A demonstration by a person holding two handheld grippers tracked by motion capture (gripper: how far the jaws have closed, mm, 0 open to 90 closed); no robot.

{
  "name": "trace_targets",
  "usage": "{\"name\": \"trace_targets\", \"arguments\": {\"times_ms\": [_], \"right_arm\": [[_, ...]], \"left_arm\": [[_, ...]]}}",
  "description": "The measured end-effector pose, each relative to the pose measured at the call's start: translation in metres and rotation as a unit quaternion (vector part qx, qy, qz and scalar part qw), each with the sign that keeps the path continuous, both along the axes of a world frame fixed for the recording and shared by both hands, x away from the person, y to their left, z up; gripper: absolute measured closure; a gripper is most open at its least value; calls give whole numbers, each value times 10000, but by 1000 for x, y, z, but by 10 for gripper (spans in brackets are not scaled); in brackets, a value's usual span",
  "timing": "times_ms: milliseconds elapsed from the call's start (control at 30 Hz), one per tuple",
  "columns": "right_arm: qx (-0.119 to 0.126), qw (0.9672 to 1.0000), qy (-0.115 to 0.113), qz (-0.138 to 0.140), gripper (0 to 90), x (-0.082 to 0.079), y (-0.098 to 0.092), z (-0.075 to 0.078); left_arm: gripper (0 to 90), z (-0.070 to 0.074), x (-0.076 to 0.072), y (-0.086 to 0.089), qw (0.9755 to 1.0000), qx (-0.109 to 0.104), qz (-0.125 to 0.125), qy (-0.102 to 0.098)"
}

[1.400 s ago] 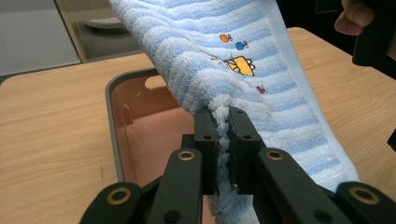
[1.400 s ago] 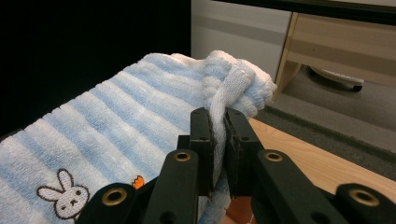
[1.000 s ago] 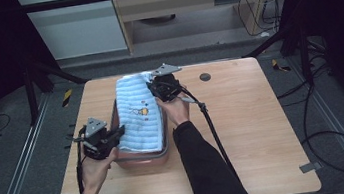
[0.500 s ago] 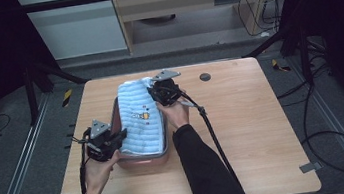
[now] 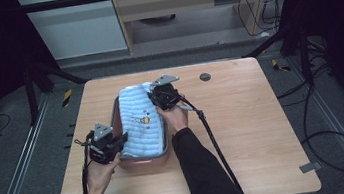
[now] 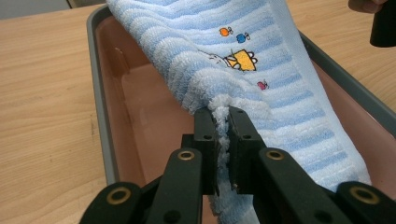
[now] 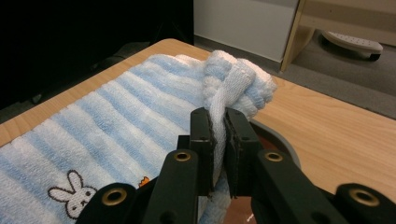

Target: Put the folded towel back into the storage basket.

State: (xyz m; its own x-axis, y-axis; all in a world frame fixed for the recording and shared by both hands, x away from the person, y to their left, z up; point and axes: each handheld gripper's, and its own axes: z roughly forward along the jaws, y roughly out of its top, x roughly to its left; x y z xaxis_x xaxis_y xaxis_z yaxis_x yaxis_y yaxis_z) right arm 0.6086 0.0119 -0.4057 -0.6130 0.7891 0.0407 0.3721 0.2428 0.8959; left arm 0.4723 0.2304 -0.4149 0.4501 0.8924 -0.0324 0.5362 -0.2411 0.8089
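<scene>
A light blue striped towel [image 5: 140, 121] with small embroidered pictures lies stretched over a pink tray with a grey rim [image 5: 144, 162] on the wooden table. My left gripper [image 5: 118, 145] is shut on the towel's near left corner [image 6: 223, 105], just above the tray's pink floor [image 6: 144, 107]. At the far right corner my right gripper [image 5: 158, 94] is shut on a bunched fold of the towel [image 7: 229, 77], held above the tray's far rim [image 7: 275, 135]. A rabbit figure [image 7: 70, 193] shows on the towel in the right gripper view.
A small dark round mark [image 5: 204, 77] sits on the table [image 5: 255, 131] toward the far right. Black cables trail from both grippers over the table. Metal frame rails and floor cables surround the table. A wooden shelf unit [image 5: 198, 3] stands beyond it.
Both grippers, still holding the towel, have shifted slightly toward the right and nearer, carrying the towel further over the tray.
</scene>
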Motion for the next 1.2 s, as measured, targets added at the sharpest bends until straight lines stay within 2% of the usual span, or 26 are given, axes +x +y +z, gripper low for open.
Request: {"name": "trace_targets", "arguments": {"times_ms": [667,867,1033,1100,1200], "right_arm": [[-171,9993,326,-23,824,3,1,-30],[-331,9986,403,-11,808,4,3,-35],[-485,9976,489,-31,736,4,4,-37],[-512,9978,402,-80,702,4,2,-36],[-452,9984,317,-118,651,3,-2,-30]], "left_arm": [[828,-15,2,-1,9998,171,62,108],[809,-18,4,-1,9995,217,87,207],[753,-20,6,1,9992,276,152,241],[695,-18,6,2,9993,244,164,214],[665,-13,5,5,9995,191,213,123]]}}
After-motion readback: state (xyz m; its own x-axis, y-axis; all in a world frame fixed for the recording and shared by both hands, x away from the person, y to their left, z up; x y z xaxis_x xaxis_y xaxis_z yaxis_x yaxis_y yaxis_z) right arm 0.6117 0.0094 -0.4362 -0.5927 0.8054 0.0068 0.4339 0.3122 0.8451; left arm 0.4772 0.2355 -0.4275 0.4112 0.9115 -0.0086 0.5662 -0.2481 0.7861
